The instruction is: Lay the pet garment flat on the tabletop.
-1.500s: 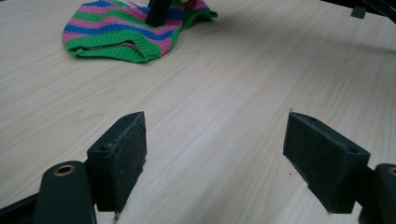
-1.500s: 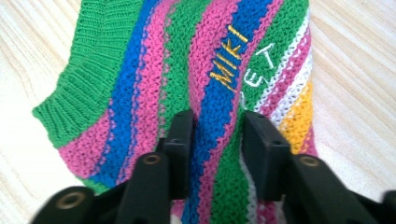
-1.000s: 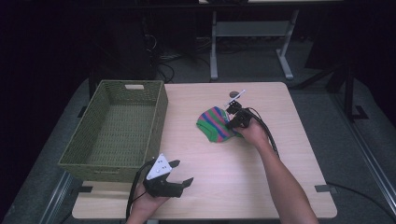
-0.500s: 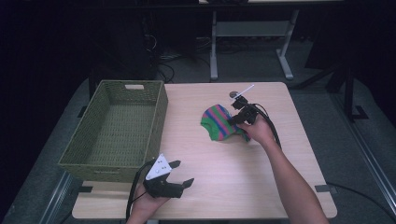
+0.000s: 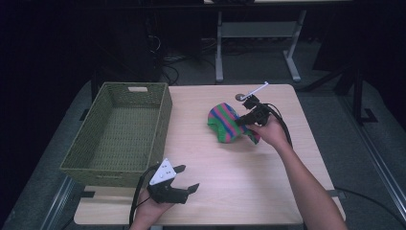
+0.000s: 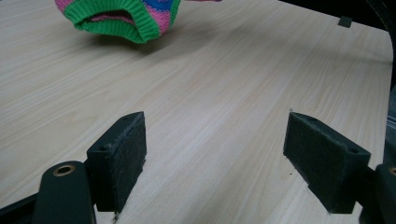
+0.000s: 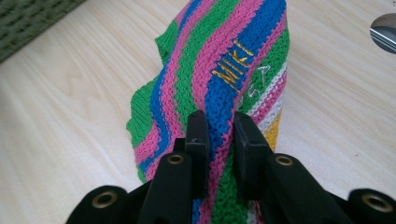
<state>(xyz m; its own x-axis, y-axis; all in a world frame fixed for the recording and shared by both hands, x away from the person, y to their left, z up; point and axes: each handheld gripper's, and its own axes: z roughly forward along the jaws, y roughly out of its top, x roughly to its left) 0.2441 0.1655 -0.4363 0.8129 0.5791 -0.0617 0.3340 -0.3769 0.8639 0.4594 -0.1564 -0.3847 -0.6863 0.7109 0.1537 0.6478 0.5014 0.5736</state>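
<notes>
A green basket stood at the table's left, nothing between it and the hat; your right gripper pinched the striped hat, raised off the wood at mid-table; your left gripper rested low at the near edge, jaws wide and empty

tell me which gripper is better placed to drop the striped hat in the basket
Right. The right gripper is already shut on the striped knit hat; the left gripper rests open at the near edge, beside the green basket.
</notes>
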